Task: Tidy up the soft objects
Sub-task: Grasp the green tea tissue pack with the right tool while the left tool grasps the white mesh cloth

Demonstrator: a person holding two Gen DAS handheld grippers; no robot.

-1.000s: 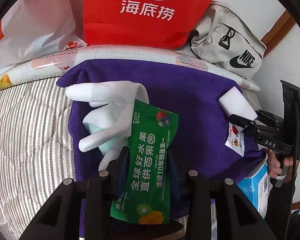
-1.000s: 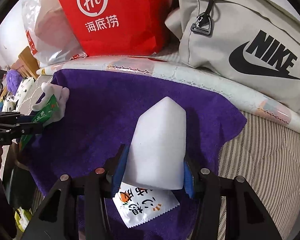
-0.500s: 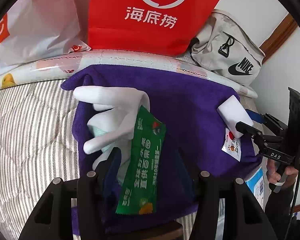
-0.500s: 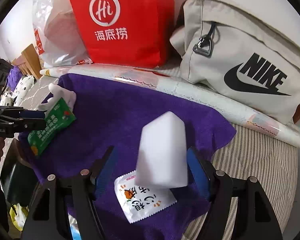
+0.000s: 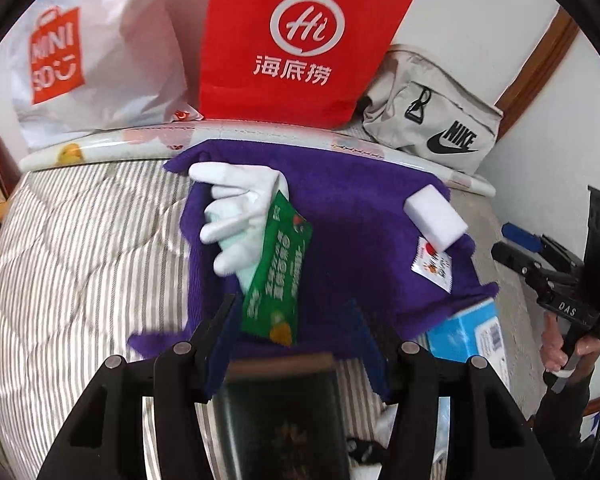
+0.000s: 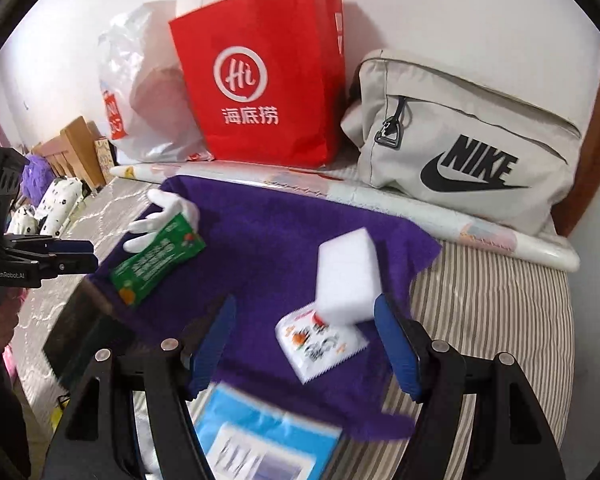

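A purple towel (image 5: pixel 340 208) lies spread on the striped mattress (image 5: pixel 80 260). On its left end a white glove (image 5: pixel 240 208) lies under a green snack packet (image 5: pixel 278 276). On its right end a white sponge block (image 5: pixel 434 216) rests partly on a small white sachet (image 5: pixel 434 270). My left gripper (image 5: pixel 294 312) is open, pulled back above the packet's near end, pads off it. My right gripper (image 6: pixel 304 308) is open, drawn back from the sponge (image 6: pixel 346 276) and sachet (image 6: pixel 320 346), touching neither. Each gripper shows in the other's view: right gripper (image 5: pixel 508 245), left gripper (image 6: pixel 88 254).
A red paper bag (image 5: pixel 300 40), a white plastic bag (image 5: pixel 92 72) and a grey Nike bag (image 6: pixel 460 152) stand against the wall behind a rolled white mat (image 5: pixel 120 148). A blue box (image 6: pixel 260 440) and a dark framed object (image 5: pixel 280 412) lie at the towel's near edge.
Both grippers opened and let go: the left released the green packet, the right released the sponge. Both then lifted up and back, so more of the bed shows.
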